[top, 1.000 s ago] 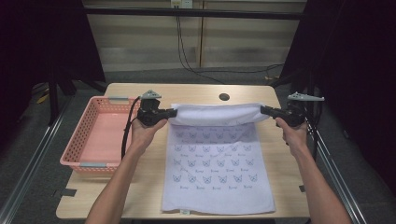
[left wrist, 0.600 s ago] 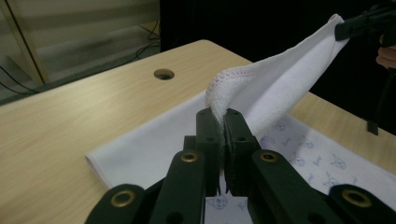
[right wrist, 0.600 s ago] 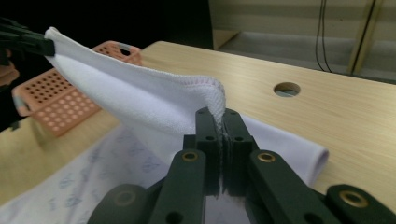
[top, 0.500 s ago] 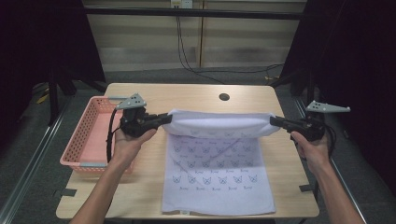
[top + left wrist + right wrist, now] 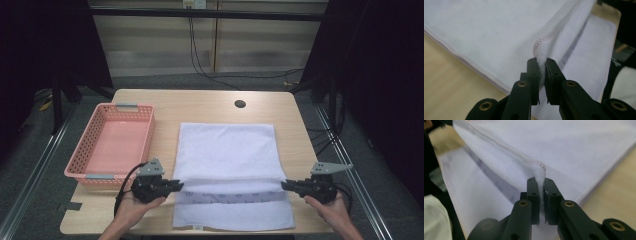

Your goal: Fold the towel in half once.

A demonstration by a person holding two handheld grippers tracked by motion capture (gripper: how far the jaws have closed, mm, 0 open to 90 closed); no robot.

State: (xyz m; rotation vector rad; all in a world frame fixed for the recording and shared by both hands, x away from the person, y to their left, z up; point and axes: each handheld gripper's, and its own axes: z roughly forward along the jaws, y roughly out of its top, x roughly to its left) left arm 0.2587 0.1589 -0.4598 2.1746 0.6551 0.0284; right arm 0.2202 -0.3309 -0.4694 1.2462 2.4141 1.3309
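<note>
Both grippers had dragged the far edge of the towel [image 5: 226,150] toward the person since the earlier pictures, where that edge was held up at the back of the desk [image 5: 200,102] with the butterfly print showing; by now the plain white underside covered most of it. So the fold was mostly there, I'd say. Left gripper [image 5: 176,186] was clamped on the towel's folded-over corner, and you could see the hem pinched right between its jaws in the left gripper view [image 5: 541,68]. Same deal for the right gripper [image 5: 286,185], jaws closed on the opposite corner [image 5: 541,187]. Each sat just at its own side of the towel, a little short of the near hem. A strip of the printed layer [image 5: 227,196] and the near end of the towel were not yet covered, so what was left, by my read, was carrying the held edge the rest of the way to the near hem, laying it flat and letting go. The pink basket [image 5: 112,145] sat empty just beside the towel on the left, touching nothing. A round hole in the desk [image 5: 240,104] was beyond the towel's far end. Nothing on the towel or near it looked like it would block the move.
</note>
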